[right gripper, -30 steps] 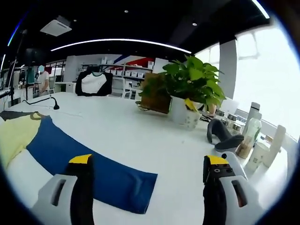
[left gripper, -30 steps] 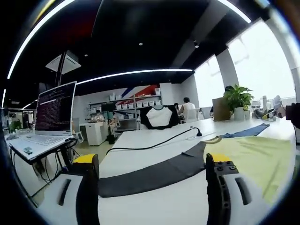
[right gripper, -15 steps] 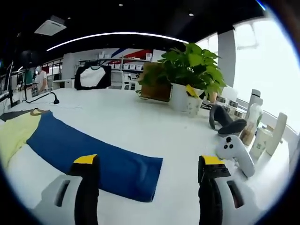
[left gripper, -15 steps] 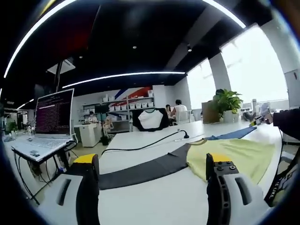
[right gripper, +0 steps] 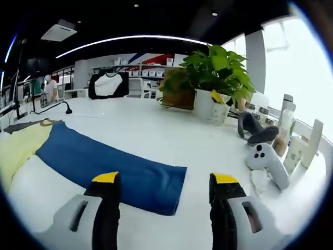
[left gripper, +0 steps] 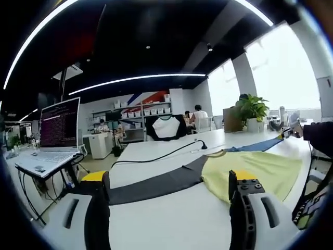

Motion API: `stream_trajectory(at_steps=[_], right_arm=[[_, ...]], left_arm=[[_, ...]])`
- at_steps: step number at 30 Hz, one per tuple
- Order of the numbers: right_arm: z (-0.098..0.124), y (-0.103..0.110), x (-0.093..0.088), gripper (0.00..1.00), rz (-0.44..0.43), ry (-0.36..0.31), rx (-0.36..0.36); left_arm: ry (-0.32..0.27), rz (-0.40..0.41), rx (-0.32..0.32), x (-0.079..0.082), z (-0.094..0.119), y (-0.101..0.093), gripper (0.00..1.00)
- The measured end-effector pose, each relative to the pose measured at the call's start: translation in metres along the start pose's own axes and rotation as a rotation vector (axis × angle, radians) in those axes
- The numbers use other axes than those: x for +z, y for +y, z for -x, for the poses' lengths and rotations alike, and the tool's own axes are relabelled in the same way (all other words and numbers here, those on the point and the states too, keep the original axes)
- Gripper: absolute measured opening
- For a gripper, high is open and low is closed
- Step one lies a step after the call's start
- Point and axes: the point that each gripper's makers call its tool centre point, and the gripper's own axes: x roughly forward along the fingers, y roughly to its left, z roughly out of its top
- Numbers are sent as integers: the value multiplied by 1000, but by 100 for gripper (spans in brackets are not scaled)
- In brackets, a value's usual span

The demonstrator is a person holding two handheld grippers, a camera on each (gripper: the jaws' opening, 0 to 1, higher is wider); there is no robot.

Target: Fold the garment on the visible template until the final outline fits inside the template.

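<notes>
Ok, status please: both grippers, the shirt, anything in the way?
Left gripper open over black sleeve. Right gripper open at blue sleeve. Shirt flat, unfolded. White controller close beside the blue sleeve end.

Yellow garment with one black, one blue sleeve, flat on white table

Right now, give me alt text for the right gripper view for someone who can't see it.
The right tool, open and empty, hovers above the blue sleeve of a yellow garment spread on a white table. A potted plant and a white controller sit beyond.
</notes>
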Motion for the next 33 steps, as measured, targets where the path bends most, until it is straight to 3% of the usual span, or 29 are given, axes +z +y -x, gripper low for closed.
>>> stream_trajectory(at_steps=[4,7,12,14,18,21,26,33], right_arm=[[-6,0,-2,50,-34,22,5],[-11,1,-3,49,-22,45,2],[-16,2,-6,42,-65,42,5],[-16,2,-4,38,-79,23,8],[-18,4,-11,37,-106,45,14],[-19,0,-15,35,-72,41,-8],[-18,1,-14,32,-86,33,-18],[-20,2,-13,16,-87,35,-59]], left_arm=[[3,3,-6,-2,0,-5,100],[65,-35,-38,-12,5,-11,100],[23,-13,-11,0,10,-6,98],[21,-17,-15,1,10,-8,98],[21,-24,-40,3,5,-17,98],[1,-8,-51,7,1,-23,98],[-16,0,-55,11,0,-25,98],[-9,19,-32,8,3,-13,98]])
